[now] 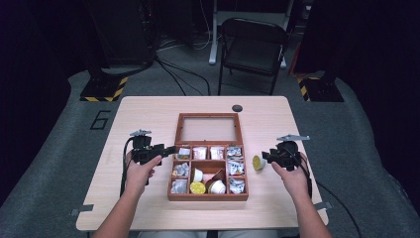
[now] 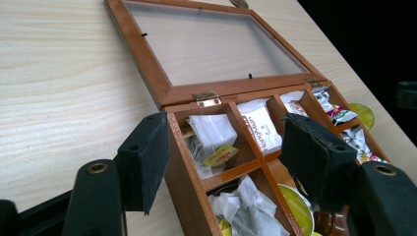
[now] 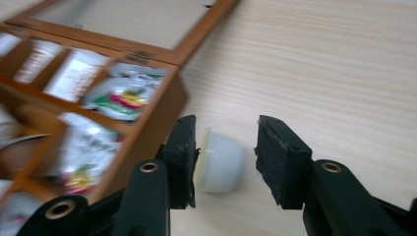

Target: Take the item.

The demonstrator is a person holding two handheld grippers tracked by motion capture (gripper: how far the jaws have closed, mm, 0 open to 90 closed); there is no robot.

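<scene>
The right gripper (image 3: 223, 162) has its jaws spread wide, and a small white pod (image 3: 220, 164) lies on its side on the surface (image 3: 319, 64) between them. The pod's yellow-lidded end sits right against the inner face of the jaw nearer the box; whether it truly touches there I cannot tell. A clear gap separates the pod's rounded bottom from the other jaw, so nothing is pinched. From the high view the same pod (image 1: 258, 162) rests just ahead of the right gripper (image 1: 267, 157), near the right wall of the wooden box (image 1: 208, 196) but apart from it.

The left gripper (image 2: 221, 162) also has its jaws spread. They straddle the near corner of the box (image 2: 184, 182): one jaw stands outside the box wall, just beside it, and the other hangs over the compartments inside. Between those jaws lies a compartment with a white tea bag (image 2: 211, 135) carrying a yellow tag. Beyond the inner jaw, further compartments hold more packets, and below it a green-yellow lidded pod (image 2: 295, 209) sits in the box. Neither jaw grips anything. The box's glass lid (image 2: 211, 44) lies flat open on the surface past the jaws. In the high view the left gripper (image 1: 168, 150) is at the box's left rear corner.
</scene>
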